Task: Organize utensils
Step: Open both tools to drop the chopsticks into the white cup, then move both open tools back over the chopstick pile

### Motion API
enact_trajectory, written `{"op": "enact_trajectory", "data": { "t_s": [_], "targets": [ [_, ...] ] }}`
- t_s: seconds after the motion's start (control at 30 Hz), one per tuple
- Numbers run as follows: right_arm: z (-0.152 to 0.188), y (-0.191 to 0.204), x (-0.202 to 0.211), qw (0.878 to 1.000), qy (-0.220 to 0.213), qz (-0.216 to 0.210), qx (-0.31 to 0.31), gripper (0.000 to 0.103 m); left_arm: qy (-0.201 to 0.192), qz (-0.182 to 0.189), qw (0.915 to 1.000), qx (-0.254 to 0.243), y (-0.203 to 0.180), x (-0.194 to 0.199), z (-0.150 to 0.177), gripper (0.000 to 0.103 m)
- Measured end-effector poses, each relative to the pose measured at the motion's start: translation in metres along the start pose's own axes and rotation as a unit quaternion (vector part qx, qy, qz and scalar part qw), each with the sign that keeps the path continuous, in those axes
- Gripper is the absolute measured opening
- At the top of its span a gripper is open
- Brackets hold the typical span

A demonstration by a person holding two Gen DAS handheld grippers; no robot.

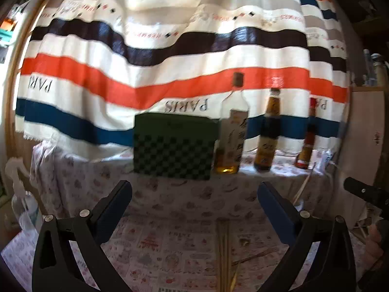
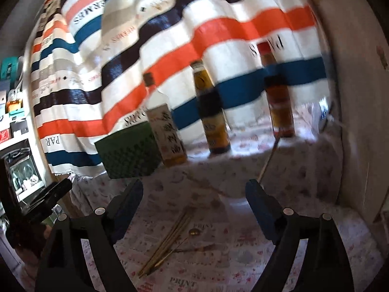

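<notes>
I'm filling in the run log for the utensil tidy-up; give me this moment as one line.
left hand-held gripper: open, empty | right hand-held gripper: open, empty | chopsticks: flat on tablecloth | green box: beside bottles

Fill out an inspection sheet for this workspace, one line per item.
Surface: table under a printed cloth.
Job's things: chopsticks bundled, small spoon beside them, green checkered box at the back.
Clutter: three bottles upright right of the box.
Grippers: left gripper and right gripper both open, nothing between the fingers.
Cables: nothing seen.
Surroundings: striped curtain behind the table.
</notes>
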State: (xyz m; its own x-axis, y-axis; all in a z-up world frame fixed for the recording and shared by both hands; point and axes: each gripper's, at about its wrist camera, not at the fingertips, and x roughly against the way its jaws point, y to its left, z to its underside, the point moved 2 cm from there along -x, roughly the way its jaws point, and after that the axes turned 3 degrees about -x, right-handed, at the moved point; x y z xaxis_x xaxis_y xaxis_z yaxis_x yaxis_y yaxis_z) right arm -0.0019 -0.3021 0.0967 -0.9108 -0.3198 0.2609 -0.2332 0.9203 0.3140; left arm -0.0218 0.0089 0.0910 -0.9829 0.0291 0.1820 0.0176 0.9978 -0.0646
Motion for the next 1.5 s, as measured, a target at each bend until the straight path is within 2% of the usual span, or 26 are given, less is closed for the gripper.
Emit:
{"op": "enact_trajectory", "data": {
  "t_s": [0.1, 0.13, 0.2, 0.3, 0.37, 0.47, 0.63, 0.77, 1.0, 1.13, 1.27, 1.5],
  "targets": [
    [0.009, -0.009, -0.01, 1.0, 0.003, 0.023, 0.006, 0.088, 0.02, -0.027, 0.9994, -0.001, 0.004, -0.015, 0.023, 0.102],
    [0.012, -0.013, -0.015, 0.999, 0.005, 0.036, 0.007, 0.088, 0.045, -0.032, 0.9985, -0.003, 0.005, -0.025, 0.031, 0.102],
    [0.018, -0.02, -0.023, 0.998, 0.019, 0.055, 0.003, 0.088, 0.079, -0.015, 0.9967, 0.001, 0.007, -0.04, 0.045, 0.102],
    [0.026, -0.03, -0.037, 0.997, 0.052, 0.041, -0.027, 0.087, 0.119, -0.033, 0.9924, 0.001, 0.009, -0.056, 0.063, 0.102],
    [0.031, -0.034, -0.043, 0.996, 0.064, 0.042, -0.039, 0.088, 0.145, -0.019, 0.9892, 0.015, 0.01, -0.063, 0.071, 0.102],
    [0.039, -0.04, -0.053, 0.995, 0.07, 0.065, -0.04, 0.087, 0.156, -0.013, 0.9872, 0.03, 0.012, -0.066, 0.078, 0.102],
    [0.05, -0.046, -0.068, 0.992, 0.092, 0.079, -0.037, 0.088, 0.172, -0.02, 0.9846, 0.02, 0.013, -0.076, 0.088, 0.102],
    [0.055, -0.046, -0.074, 0.991, 0.101, 0.083, -0.03, 0.087, 0.18, -0.004, 0.9837, -0.006, 0.009, -0.082, 0.091, 0.102],
    [0.059, -0.052, -0.081, 0.989, 0.116, 0.087, -0.039, 0.088, 0.227, 0.017, 0.9736, -0.012, 0.004, -0.096, 0.104, 0.102],
    [0.063, -0.059, -0.089, 0.986, 0.124, 0.103, -0.039, 0.087, 0.258, 0.045, 0.9648, -0.019, -0.003, -0.102, 0.111, 0.102],
    [0.067, -0.068, -0.095, 0.983, 0.143, 0.105, -0.057, 0.088, 0.239, 0.053, 0.9694, -0.016, -0.005, -0.095, 0.108, 0.102],
    [0.066, -0.074, -0.096, 0.981, 0.145, 0.107, -0.07, 0.088, 0.266, 0.051, 0.9626, -0.015, -0.005, -0.105, 0.115, 0.102]
  ]
}}
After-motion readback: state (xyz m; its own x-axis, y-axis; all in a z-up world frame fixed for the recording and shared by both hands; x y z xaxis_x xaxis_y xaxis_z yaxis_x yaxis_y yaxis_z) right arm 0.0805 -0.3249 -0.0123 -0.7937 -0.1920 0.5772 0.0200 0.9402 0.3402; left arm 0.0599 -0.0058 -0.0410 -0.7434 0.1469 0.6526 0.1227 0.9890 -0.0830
